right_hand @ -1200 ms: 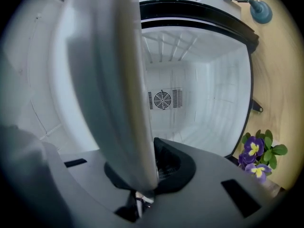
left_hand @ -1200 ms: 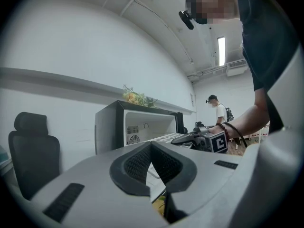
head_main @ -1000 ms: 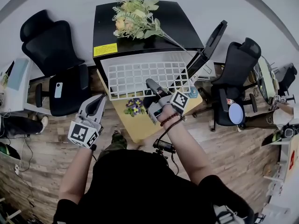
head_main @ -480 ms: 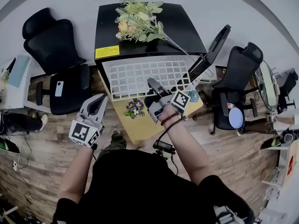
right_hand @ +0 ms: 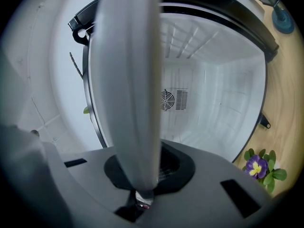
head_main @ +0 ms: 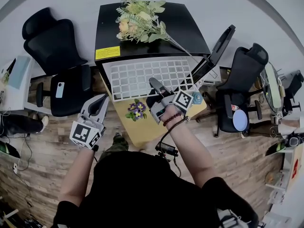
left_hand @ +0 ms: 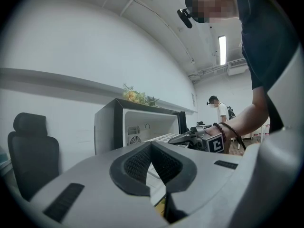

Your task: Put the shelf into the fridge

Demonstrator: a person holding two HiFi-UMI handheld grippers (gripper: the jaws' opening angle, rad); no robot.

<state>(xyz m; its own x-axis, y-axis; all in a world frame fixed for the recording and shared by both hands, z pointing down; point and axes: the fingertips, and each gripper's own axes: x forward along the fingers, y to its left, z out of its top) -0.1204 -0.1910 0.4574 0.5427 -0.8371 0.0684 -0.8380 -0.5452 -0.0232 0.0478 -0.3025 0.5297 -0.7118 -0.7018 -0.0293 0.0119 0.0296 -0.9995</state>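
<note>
The white grid shelf (head_main: 147, 77) lies flat and sticks out of the open front of the black fridge (head_main: 142, 37). My right gripper (head_main: 154, 85) is shut on the middle of its near edge. In the right gripper view the shelf (right_hand: 130, 80) runs edge-on between the jaws, with the white fridge interior (right_hand: 218, 94) and its fan vent (right_hand: 173, 99) behind. My left gripper (head_main: 100, 102) hangs left of the table, away from the shelf, with its jaws together and nothing held. In the left gripper view the fridge (left_hand: 107, 127) stands ahead.
The fridge door (head_main: 216, 49) stands open on the right. A bouquet (head_main: 140, 20) lies on the fridge top. A purple flower (head_main: 137, 109) and a small blue thing (head_main: 197, 98) sit on the wooden table (head_main: 137, 132). Black chairs (head_main: 54, 56) (head_main: 242, 80) flank it.
Hardly anything: the right gripper stays clamped on the shelf's near edge, the left gripper keeps its place, and only the head view has shifted a little.
</note>
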